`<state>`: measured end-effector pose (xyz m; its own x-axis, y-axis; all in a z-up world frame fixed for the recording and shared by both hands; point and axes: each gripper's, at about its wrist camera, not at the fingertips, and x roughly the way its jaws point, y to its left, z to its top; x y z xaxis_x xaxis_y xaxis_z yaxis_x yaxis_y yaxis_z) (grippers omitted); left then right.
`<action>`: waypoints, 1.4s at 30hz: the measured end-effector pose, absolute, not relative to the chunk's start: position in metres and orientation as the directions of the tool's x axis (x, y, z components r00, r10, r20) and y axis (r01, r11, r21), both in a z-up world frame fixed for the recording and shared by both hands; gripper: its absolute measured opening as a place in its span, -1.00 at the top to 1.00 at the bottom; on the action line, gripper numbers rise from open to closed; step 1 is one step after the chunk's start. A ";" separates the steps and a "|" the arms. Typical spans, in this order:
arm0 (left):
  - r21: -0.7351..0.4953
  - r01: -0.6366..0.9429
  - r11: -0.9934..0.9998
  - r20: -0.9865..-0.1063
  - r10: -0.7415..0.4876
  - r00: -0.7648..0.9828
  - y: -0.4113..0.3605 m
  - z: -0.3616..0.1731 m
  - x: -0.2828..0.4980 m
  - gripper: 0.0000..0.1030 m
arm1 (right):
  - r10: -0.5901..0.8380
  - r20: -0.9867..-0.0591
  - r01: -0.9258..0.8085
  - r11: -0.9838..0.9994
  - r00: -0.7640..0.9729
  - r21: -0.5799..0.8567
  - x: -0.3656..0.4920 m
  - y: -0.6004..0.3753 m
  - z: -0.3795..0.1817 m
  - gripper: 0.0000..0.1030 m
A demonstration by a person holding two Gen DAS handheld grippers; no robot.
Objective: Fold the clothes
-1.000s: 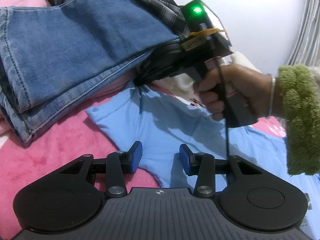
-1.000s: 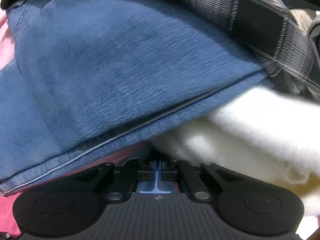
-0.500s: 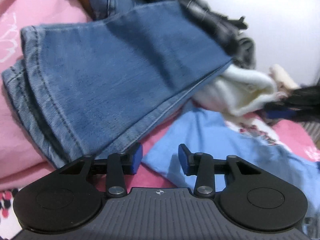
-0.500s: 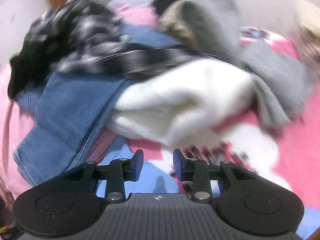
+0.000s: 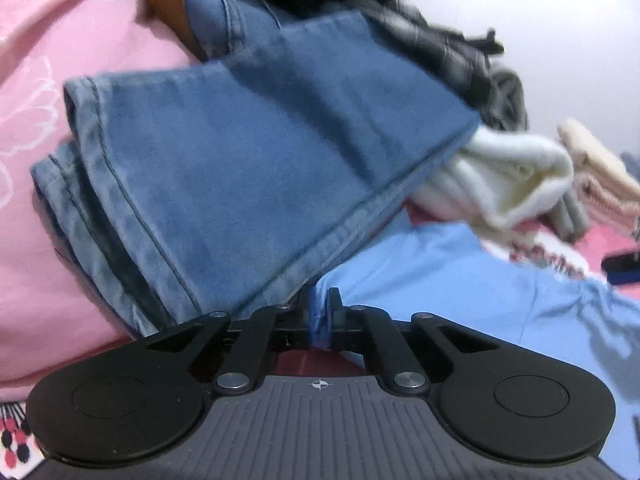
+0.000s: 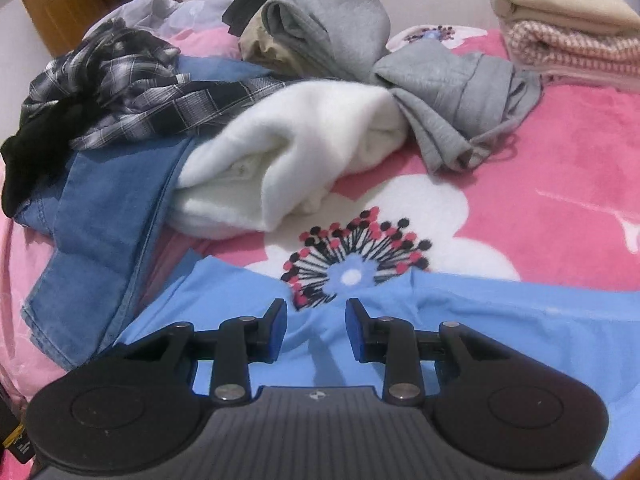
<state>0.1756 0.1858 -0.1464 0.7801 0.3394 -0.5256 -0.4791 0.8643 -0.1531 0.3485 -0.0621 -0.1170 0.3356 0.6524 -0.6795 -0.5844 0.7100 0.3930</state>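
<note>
A light blue shirt lies spread on the pink flowered blanket. My left gripper is shut on an edge of this shirt, right beside the hem of the folded blue jeans; a strip of blue cloth shows between its pads. In the right wrist view my right gripper stands open just above the shirt, near a notch in its upper edge, with nothing pressed between its fingers.
Behind the shirt lies a heap: jeans, a white fleece, a plaid shirt and grey garments. A folded cream and pink stack sits at the far right. A wooden headboard stands at the back left.
My left gripper's jaws have gone from open to shut on the blue shirt's edge. My right gripper has come out from under the jeans, opened, and now hovers over the shirt.
</note>
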 end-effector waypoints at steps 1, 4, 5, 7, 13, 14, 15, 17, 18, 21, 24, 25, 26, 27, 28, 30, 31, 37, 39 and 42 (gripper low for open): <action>-0.164 -0.483 0.860 -0.530 0.336 0.779 0.188 -0.147 0.175 0.85 | 0.646 -0.681 -0.595 0.711 0.343 0.375 0.350 -0.060 -0.115 0.34; -0.200 -0.496 0.845 -0.525 0.335 0.782 0.192 -0.143 0.169 0.66 | 0.612 -0.695 -0.661 0.704 0.378 0.260 0.356 -0.046 -0.110 0.33; -0.201 -0.497 0.844 -0.521 0.338 0.784 0.191 -0.141 0.166 0.63 | 0.597 -0.703 -0.677 0.701 0.387 0.223 0.359 -0.040 -0.110 0.33; -0.182 -0.501 0.846 -0.505 0.356 0.786 0.185 -0.136 0.157 0.57 | 0.583 -0.724 -0.697 0.689 0.368 0.200 0.370 -0.033 -0.112 0.33; -0.114 -0.440 0.891 -0.430 0.355 0.830 0.157 -0.118 0.144 0.37 | 0.598 -0.775 -0.841 0.512 0.204 0.174 0.373 -0.001 -0.116 0.32; -0.119 -0.410 0.904 -0.426 0.326 0.844 0.152 -0.117 0.145 0.37 | 0.586 -0.787 -0.859 0.488 0.191 0.155 0.372 0.006 -0.119 0.32; -0.126 -0.375 0.919 -0.425 0.292 0.857 0.146 -0.115 0.147 0.37 | 0.573 -0.799 -0.869 0.474 0.180 0.144 0.373 0.013 -0.123 0.32; -0.121 -0.299 0.947 -0.424 0.223 0.878 0.131 -0.115 0.152 0.37 | 0.553 -0.818 -0.874 0.463 0.156 0.147 0.376 0.024 -0.131 0.32; -0.110 -0.258 0.960 -0.433 0.187 0.882 0.122 -0.117 0.156 0.37 | 0.548 -0.825 -0.874 0.459 0.139 0.157 0.378 0.029 -0.135 0.32; -0.045 -0.184 0.982 -0.491 0.139 0.860 0.101 -0.133 0.171 0.37 | 0.523 -0.841 -0.894 0.432 0.141 0.118 0.372 0.039 -0.144 0.59; -0.018 -0.182 0.983 -0.525 0.145 0.838 0.094 -0.146 0.176 0.37 | 0.535 -0.821 -0.915 0.403 0.201 0.038 0.361 0.044 -0.138 0.97; -0.020 -0.183 0.983 -0.523 0.146 0.839 0.095 -0.146 0.176 0.37 | 0.543 -0.809 -0.913 0.407 0.226 0.018 0.359 0.045 -0.136 0.97; -0.022 -0.185 0.983 -0.522 0.147 0.841 0.095 -0.147 0.176 0.37 | 0.550 -0.797 -0.909 0.416 0.247 0.005 0.359 0.047 -0.136 0.97; -0.023 -0.186 0.982 -0.521 0.147 0.841 0.095 -0.147 0.176 0.37 | 0.551 -0.791 -0.903 0.429 0.266 -0.005 0.359 0.050 -0.138 0.97; -0.023 -0.186 0.982 -0.521 0.147 0.841 0.096 -0.148 0.177 0.37 | 0.550 -0.786 -0.897 0.443 0.283 -0.013 0.360 0.052 -0.140 0.96; -0.023 -0.187 0.982 -0.522 0.147 0.840 0.096 -0.148 0.177 0.37 | 0.544 -0.780 -0.873 0.488 0.310 -0.006 0.364 0.056 -0.147 0.89; -0.023 -0.187 0.982 -0.522 0.147 0.840 0.096 -0.149 0.177 0.37 | 0.549 -0.776 -0.851 0.524 0.311 0.029 0.370 0.055 -0.148 0.74; -0.022 -0.188 0.982 -0.520 0.150 0.841 0.096 -0.151 0.175 0.37 | 0.601 -0.714 -0.611 0.730 0.359 0.307 0.426 -0.001 -0.136 0.45; -0.024 -0.188 0.982 -0.520 0.148 0.841 0.096 -0.151 0.175 0.37 | 0.611 -0.715 -0.601 0.726 0.340 0.335 0.432 -0.021 -0.128 0.44; -0.030 -0.188 0.982 -0.520 0.145 0.842 0.097 -0.152 0.176 0.36 | 0.594 -0.738 -0.653 0.703 0.320 0.282 0.424 -0.041 -0.119 0.10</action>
<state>0.1759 0.0973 -0.1522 0.8418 0.1451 -0.5200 -0.1876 0.9818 -0.0299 0.4244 -0.0411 -0.1188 0.3201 0.5936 -0.7384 -0.6530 0.7029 0.2820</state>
